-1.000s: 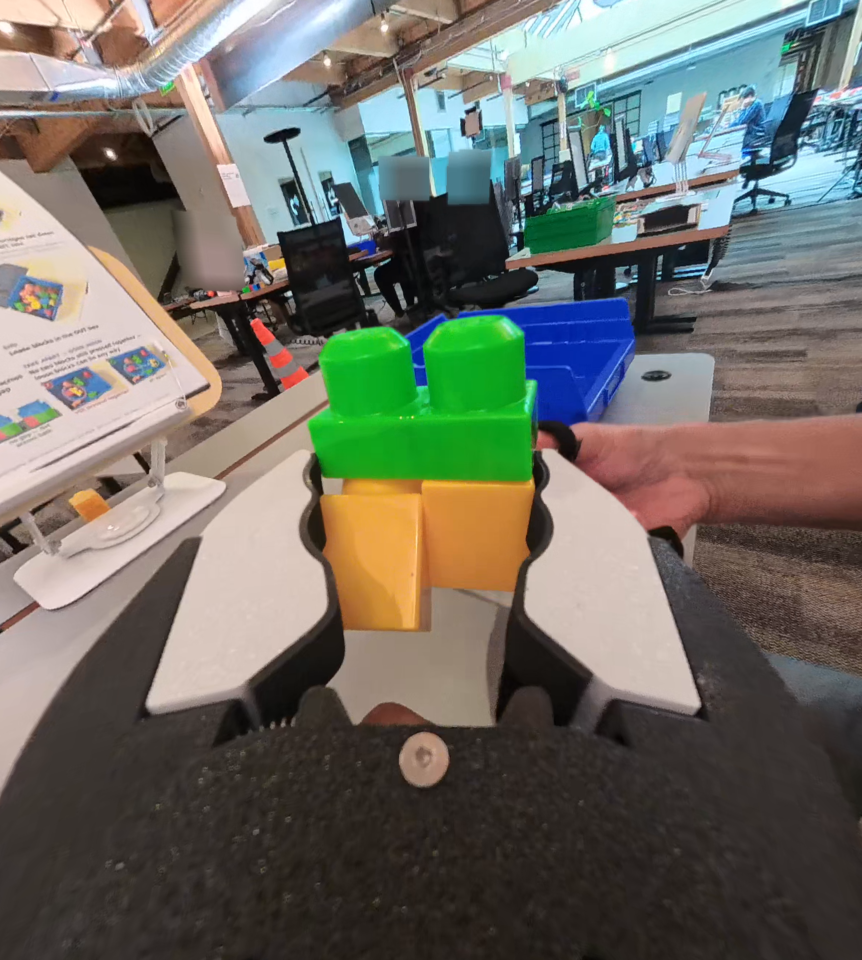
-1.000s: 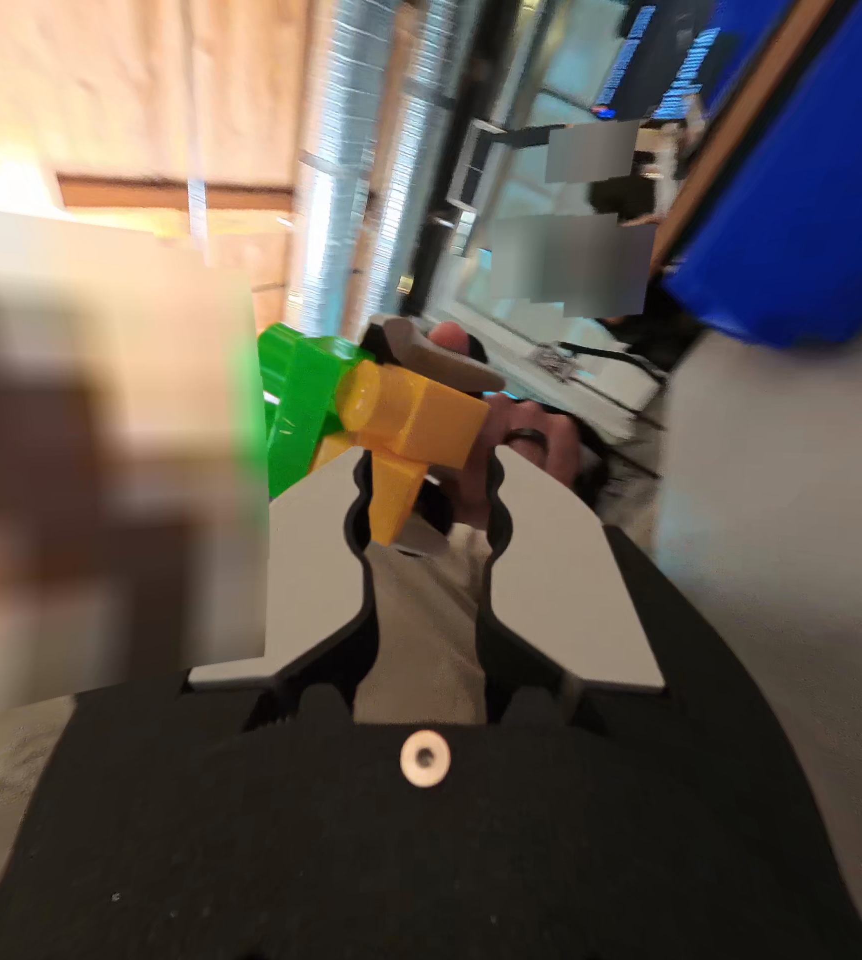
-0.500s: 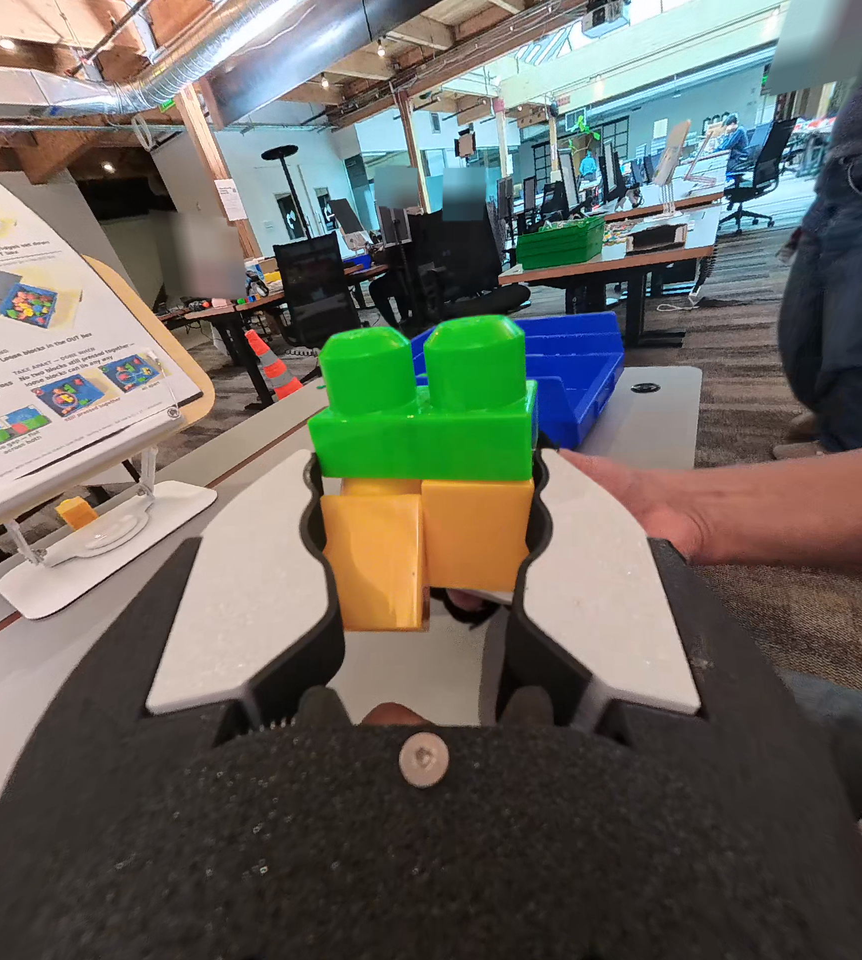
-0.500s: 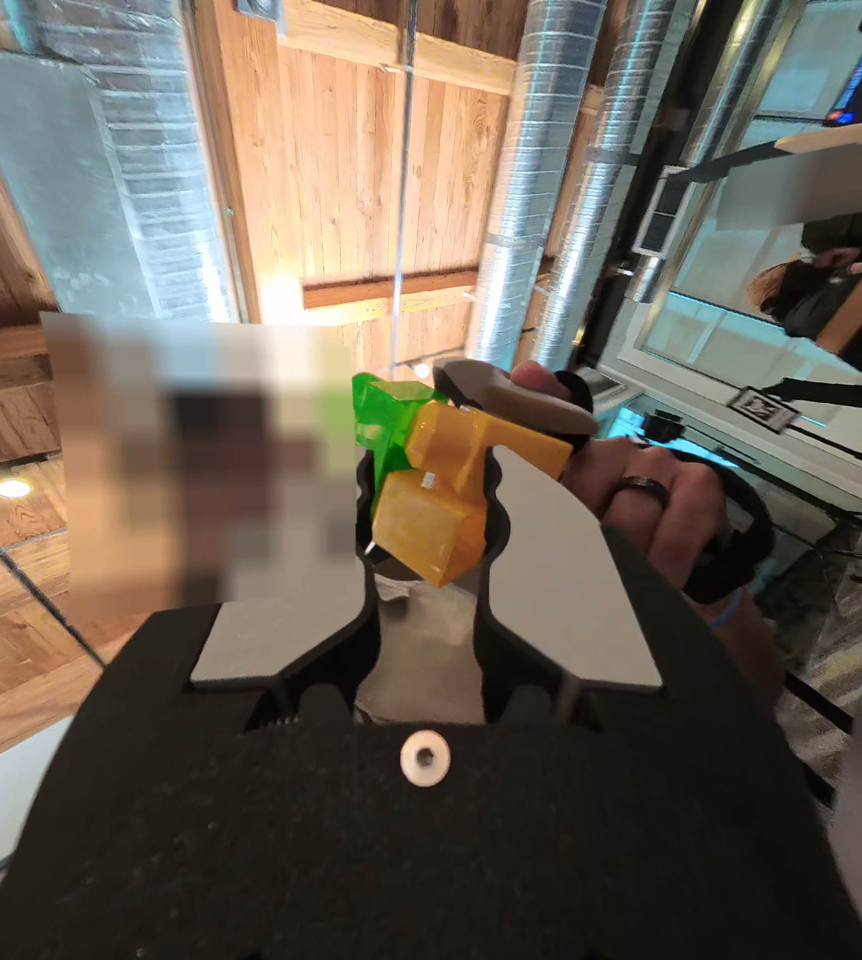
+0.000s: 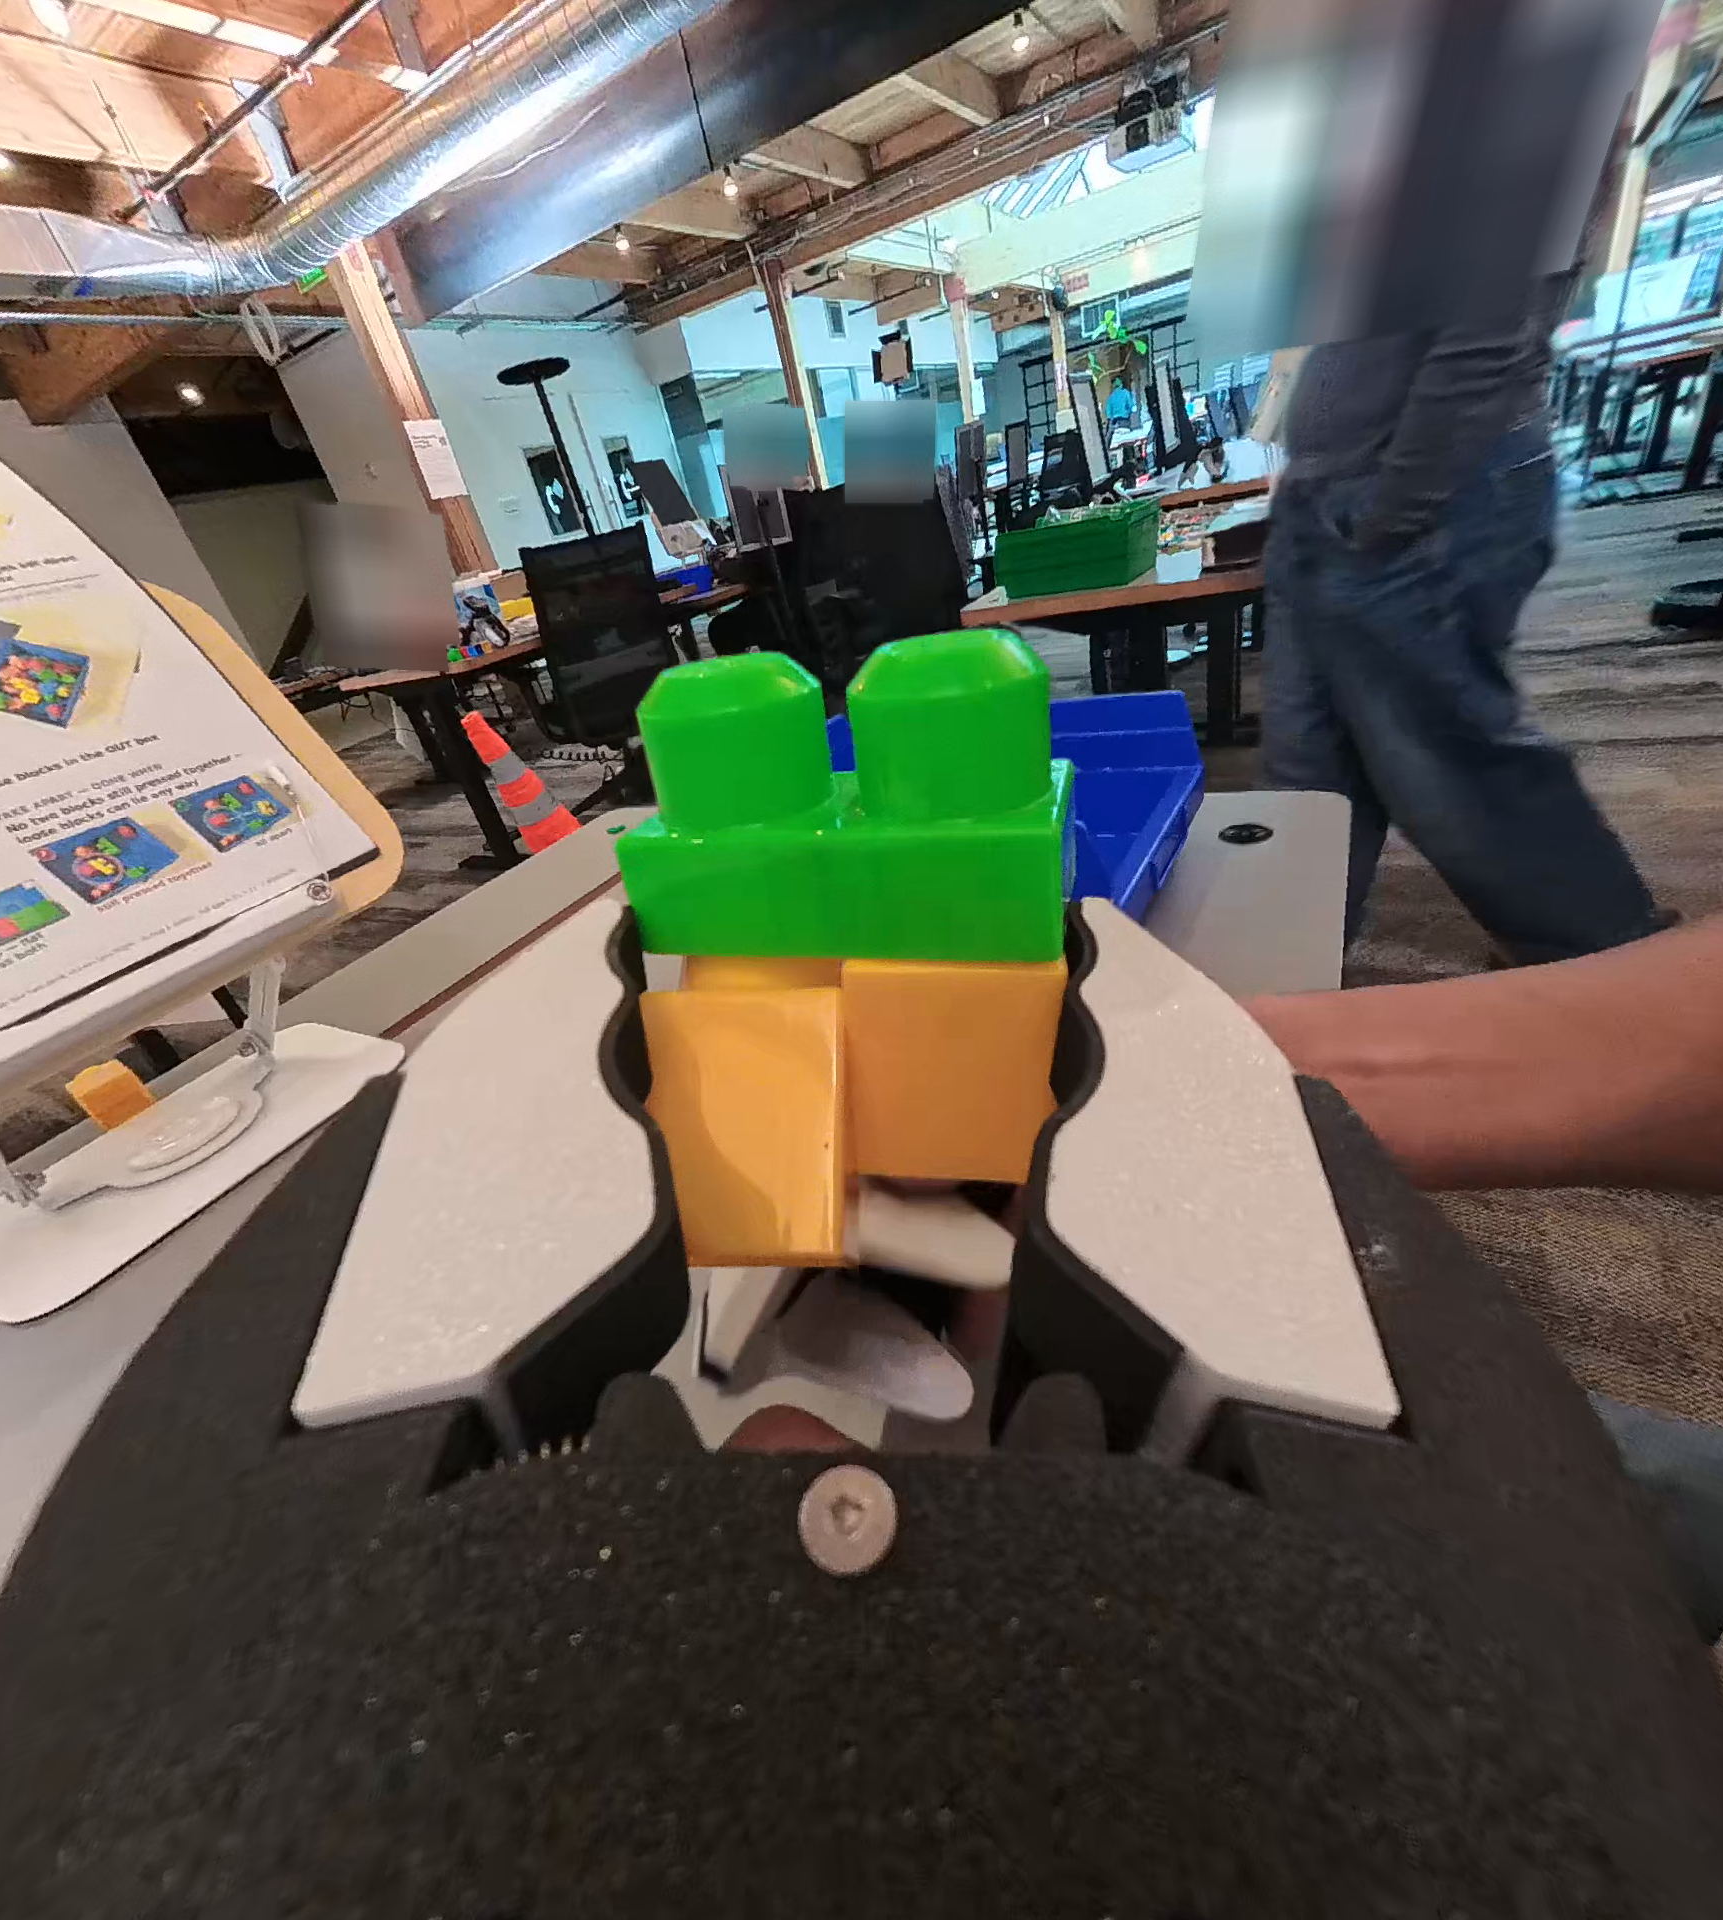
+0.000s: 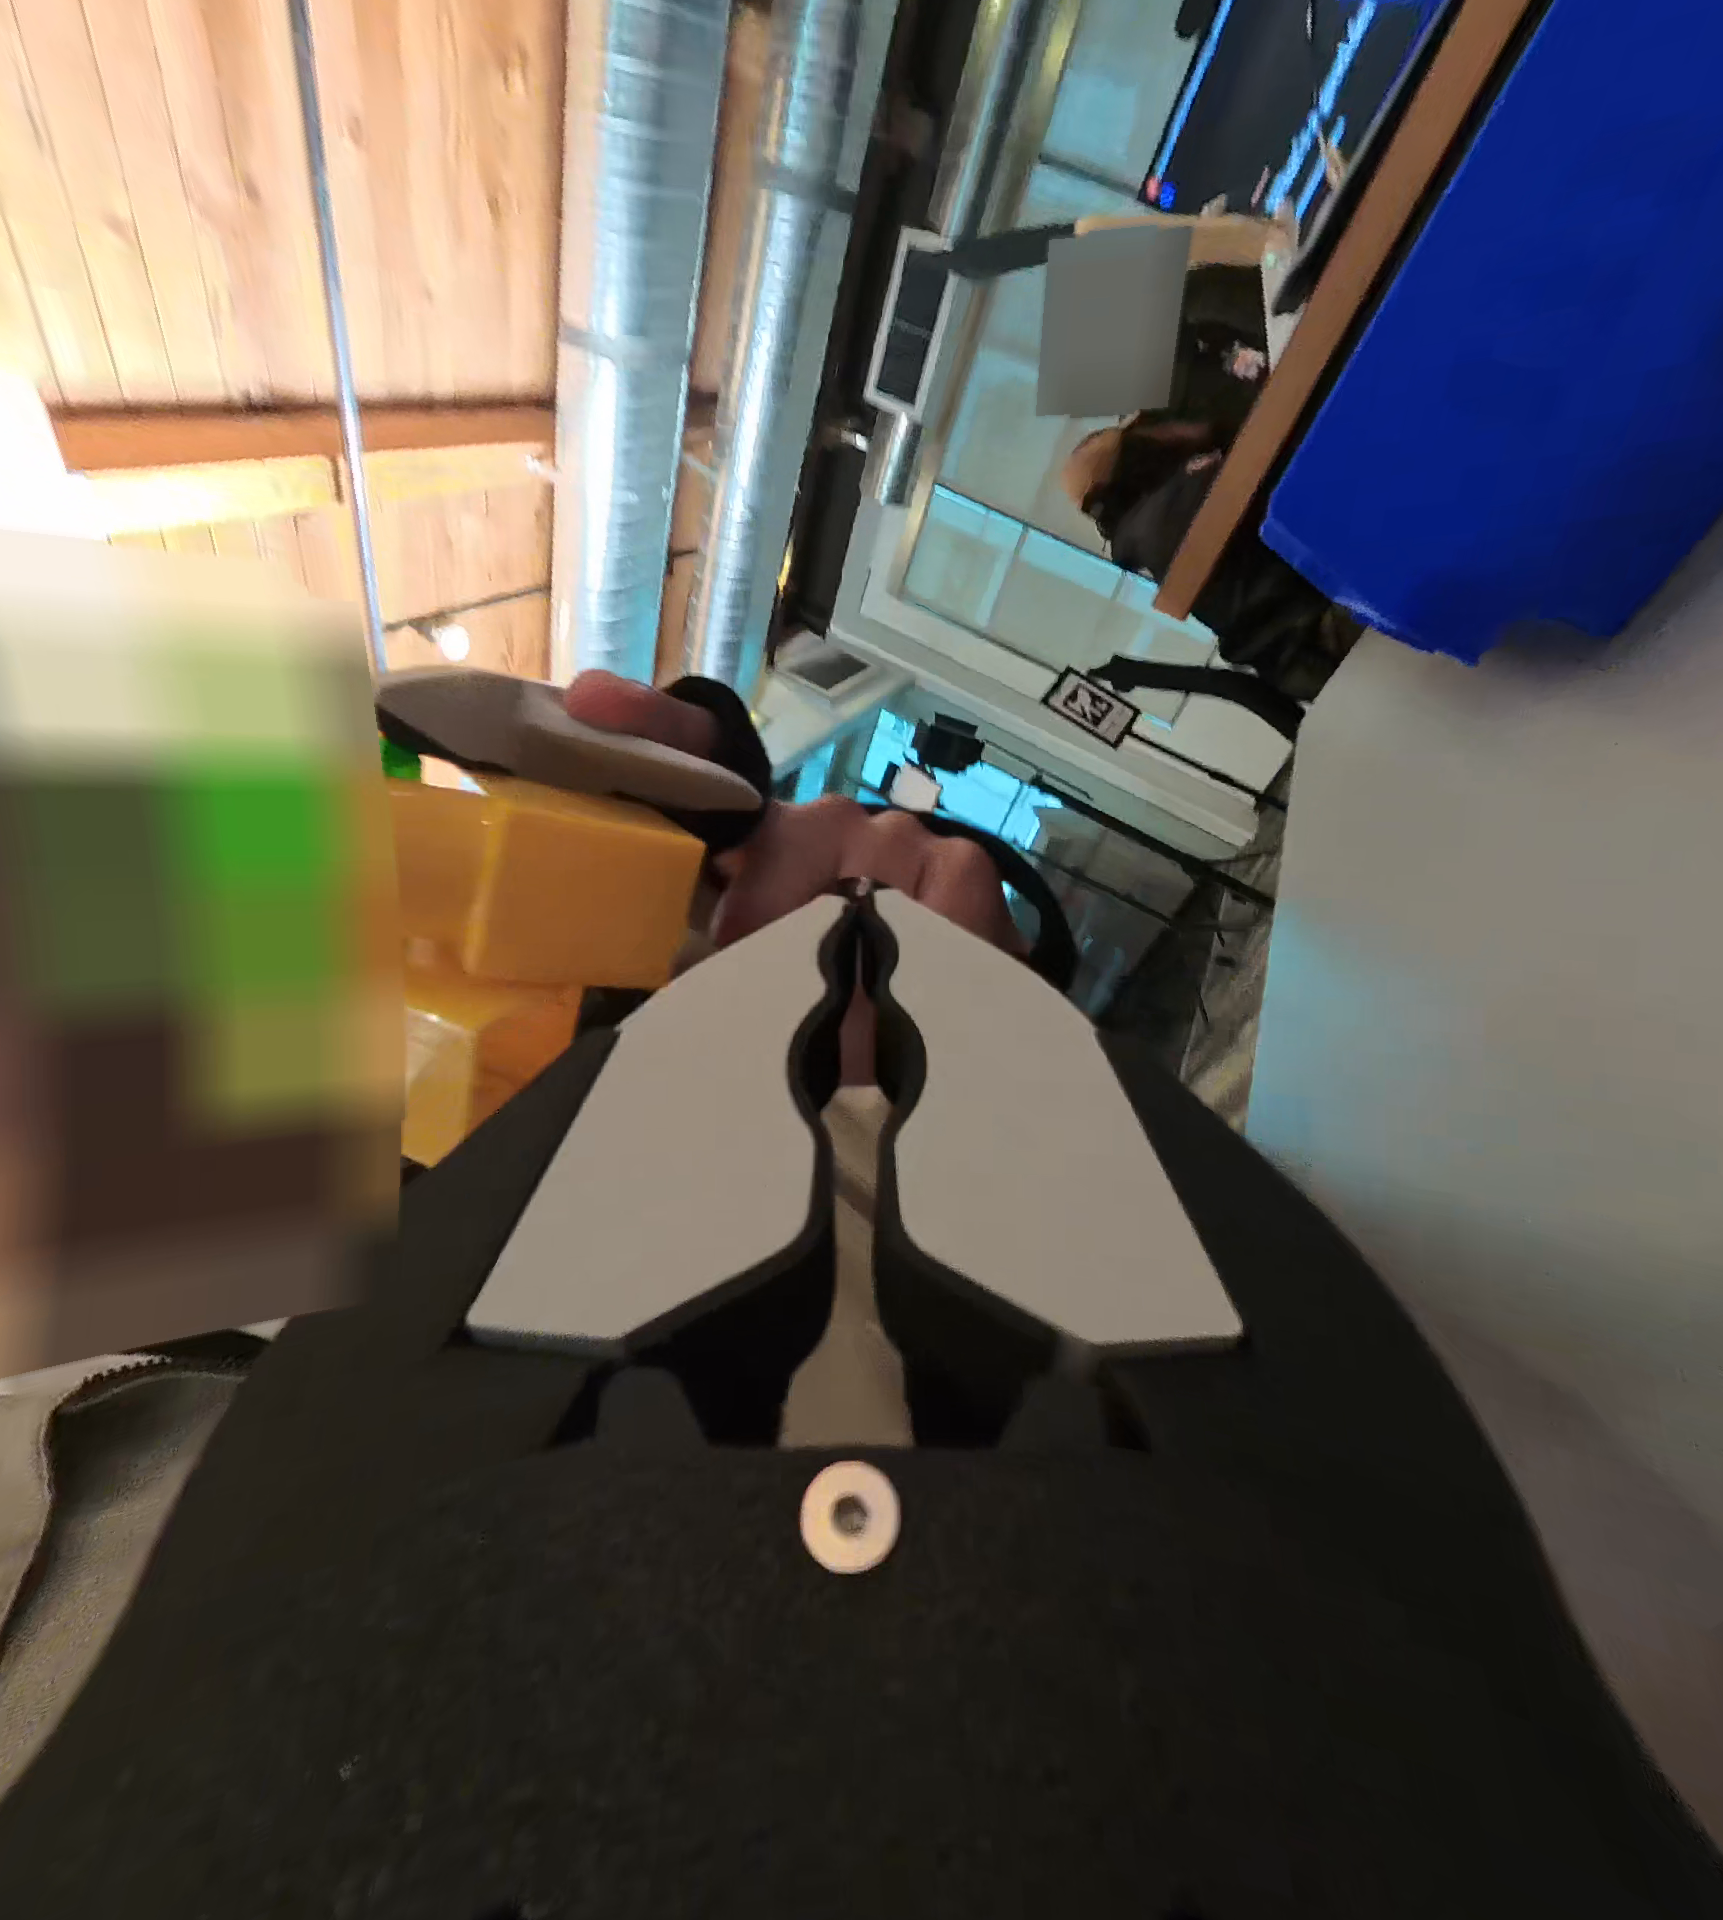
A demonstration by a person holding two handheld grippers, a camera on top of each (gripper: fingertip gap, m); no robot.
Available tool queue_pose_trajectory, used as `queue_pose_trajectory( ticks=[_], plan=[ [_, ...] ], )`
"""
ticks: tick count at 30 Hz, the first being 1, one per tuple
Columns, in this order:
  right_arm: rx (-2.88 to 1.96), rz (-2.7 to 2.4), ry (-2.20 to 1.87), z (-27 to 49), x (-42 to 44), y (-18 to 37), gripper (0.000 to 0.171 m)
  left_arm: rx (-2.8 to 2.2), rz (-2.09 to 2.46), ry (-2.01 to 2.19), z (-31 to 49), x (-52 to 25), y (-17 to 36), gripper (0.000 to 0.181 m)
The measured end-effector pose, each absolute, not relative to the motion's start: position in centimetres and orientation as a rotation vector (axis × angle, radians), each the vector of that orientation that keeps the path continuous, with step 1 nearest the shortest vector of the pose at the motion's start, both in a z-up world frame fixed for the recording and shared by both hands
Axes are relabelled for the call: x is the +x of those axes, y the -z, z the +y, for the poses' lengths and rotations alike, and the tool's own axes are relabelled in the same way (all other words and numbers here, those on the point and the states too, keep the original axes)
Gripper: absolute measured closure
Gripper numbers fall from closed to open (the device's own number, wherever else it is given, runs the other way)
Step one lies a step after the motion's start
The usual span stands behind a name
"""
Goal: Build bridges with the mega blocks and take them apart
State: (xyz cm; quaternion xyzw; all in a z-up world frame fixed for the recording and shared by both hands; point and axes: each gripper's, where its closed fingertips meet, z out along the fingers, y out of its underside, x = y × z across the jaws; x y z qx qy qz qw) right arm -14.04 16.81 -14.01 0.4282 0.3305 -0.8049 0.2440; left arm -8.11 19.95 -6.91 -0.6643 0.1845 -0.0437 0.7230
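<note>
In the left wrist view my left gripper [image 5: 852, 997] is shut on a small bridge held in the air: a green two-stud block [image 5: 846, 873] on top of two yellow blocks [image 5: 753, 1122]. Just below the yellow blocks the white fingers [image 5: 930, 1236] of my right gripper show. In the right wrist view, which is turned sideways, my right gripper [image 6: 857, 914] is shut and empty, its tips just right of a yellow block [image 6: 566, 883]. One of the left gripper's fingers [image 6: 566, 732] lies against that block. The green block is mostly under a blur patch there.
A blue bin [image 5: 1137, 821] stands at the far end of the grey table [image 5: 1252, 914]; it also shows in the right wrist view [image 6: 1563, 312]. An instruction board on a white stand [image 5: 88, 831] is at the left. A person's forearm [image 5: 1563, 1060] reaches in from the right. A person [image 5: 1408, 623] walks past behind. Across from one pair of fingers to the other is roughly 9 cm.
My right gripper, which had its fingers around a yellow block, has come off it and shut empty beside it. My left gripper still holds the bridge in place. A person has walked in.
</note>
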Motion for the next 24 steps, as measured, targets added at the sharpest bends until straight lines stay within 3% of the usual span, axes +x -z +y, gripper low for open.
queue_pose_trajectory(
  ticks=[5, 16, 21, 24],
  plan=[
    [0.875, 0.836, 2.2, 15.2, -12.7, 11.5, 0.171, -1.461, 0.408, 0.129, 20.0, -8.2, 6.6, 0.106],
    [0.757, 0.715, 2.252, 16.8, -12.3, 10.8, 0.171, -1.465, 0.384, 0.136, 19.9, -8.9, 7.2, 0.106],
    [1.037, 0.908, 2.239, 15.9, -14.6, 13.8, 0.171, -1.428, 0.363, 0.189, 20.0, -8.7, 6.1, 0.106],
    [1.273, 1.332, 2.303, 15.3, -16.0, 15.4, 0.171, -1.45, 0.356, 0.186, 20.8, -9.3, 5.8, 0.106]
  ],
)
